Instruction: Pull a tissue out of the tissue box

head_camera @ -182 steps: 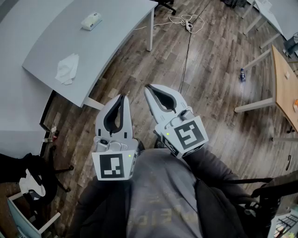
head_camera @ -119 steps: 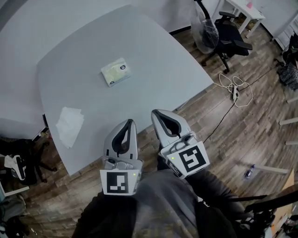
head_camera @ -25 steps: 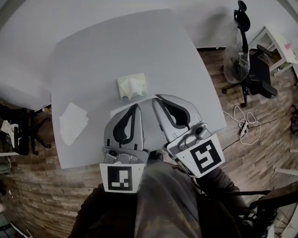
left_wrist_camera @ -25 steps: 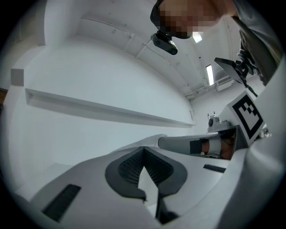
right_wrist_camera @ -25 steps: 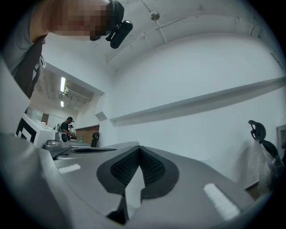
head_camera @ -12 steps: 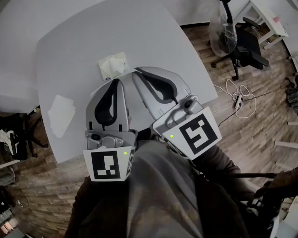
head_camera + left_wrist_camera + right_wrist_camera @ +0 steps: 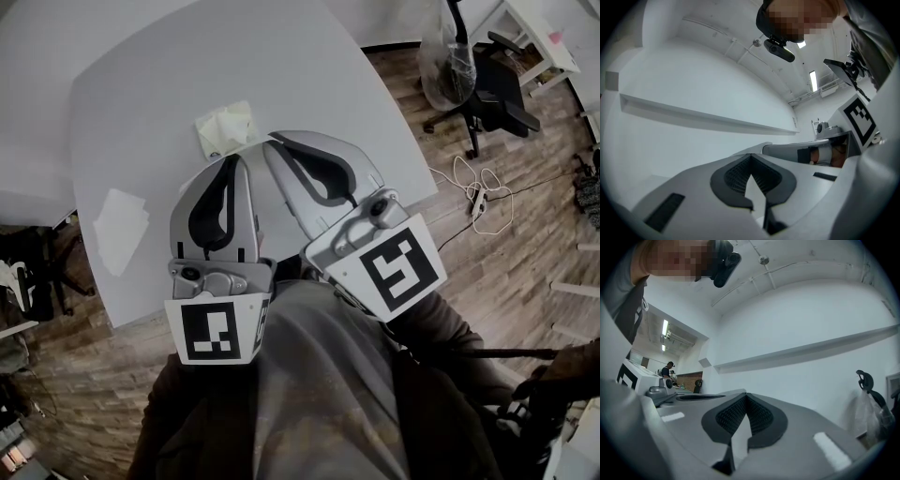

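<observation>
I have both grippers held close in front of the torso [image 7: 319, 394] at the middle of the head view. Their tips aim up-frame toward the tissue box [image 7: 223, 131], which sits on the grey table [image 7: 309, 84] in the upper left of the frame. The left gripper [image 7: 237, 160] has its jaws pressed together at the tips with nothing between them. The right gripper [image 7: 271, 141] is likewise closed and empty, its tips just beside the box's right corner as seen from above. I read this as a carrying pose, tucked in while I line up on the box, with the pull not yet begun. A tissue [image 7: 228, 119] stands crumpled out of the box's top. That is the piece to pinch, so one pair of jaws must part first. A loose sheet [image 7: 120, 217] lies flat near the table's left edge, well apart from the box.

Both gripper views tilt upward at a white wall [image 7: 693, 79] and the ceiling, so neither shows the box or the tabletop. I can judge the approach only from the head view. There the gripper tips cover the box's near edge, and I cannot tell how high they hang above the table or whether the right one touches the box.
</observation>
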The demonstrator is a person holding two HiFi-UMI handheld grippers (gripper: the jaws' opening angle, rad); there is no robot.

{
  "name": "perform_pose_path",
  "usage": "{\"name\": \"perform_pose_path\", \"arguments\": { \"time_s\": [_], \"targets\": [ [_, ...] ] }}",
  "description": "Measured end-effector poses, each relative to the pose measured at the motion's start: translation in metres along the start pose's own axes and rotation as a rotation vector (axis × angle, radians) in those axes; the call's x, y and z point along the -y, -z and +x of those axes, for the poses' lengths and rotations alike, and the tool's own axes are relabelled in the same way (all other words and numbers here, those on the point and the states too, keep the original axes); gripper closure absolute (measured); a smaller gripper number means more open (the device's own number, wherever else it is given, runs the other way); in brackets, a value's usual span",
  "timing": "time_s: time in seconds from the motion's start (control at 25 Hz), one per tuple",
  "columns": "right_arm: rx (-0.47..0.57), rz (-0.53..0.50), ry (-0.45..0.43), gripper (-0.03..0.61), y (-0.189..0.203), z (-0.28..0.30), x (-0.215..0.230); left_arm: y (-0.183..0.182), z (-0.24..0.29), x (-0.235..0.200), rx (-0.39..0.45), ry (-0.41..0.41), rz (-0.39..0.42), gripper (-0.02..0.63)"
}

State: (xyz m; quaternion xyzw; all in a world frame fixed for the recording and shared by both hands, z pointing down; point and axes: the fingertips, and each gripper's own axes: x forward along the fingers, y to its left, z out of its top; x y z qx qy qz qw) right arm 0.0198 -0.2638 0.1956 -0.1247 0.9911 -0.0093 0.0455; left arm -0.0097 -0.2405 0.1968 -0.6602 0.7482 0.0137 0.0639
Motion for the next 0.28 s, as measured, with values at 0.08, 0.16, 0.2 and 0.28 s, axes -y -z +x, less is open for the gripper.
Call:
{"name": "perform_pose_path", "arguments": {
  "time_s": [0.08,0.16,0.2,0.28],
  "targets": [
    [-0.004,0.004,0.004,0.577,0.0001,-0.001,0.0026,-0.0002,0.0014,0.0019,0.0,0.001,0.002,0.617],
    [-0.004,0.01,0.008,0.577,0.0,-0.0008,0.0053,0.0002,0.0035,0.0029,-0.001,0.001,0.002,0.617],
    [-0.001,0.011,0.007,0.577,0.0,-0.0004,0.0062,0.0008,0.0046,0.003,-0.001,0.001,0.002,0.617],
    [0.007,0.011,0.004,0.577,0.0002,0.0006,0.0078,0.0021,0.0067,0.003,-0.001,0.001,0.0,0.617]
  ]
}}
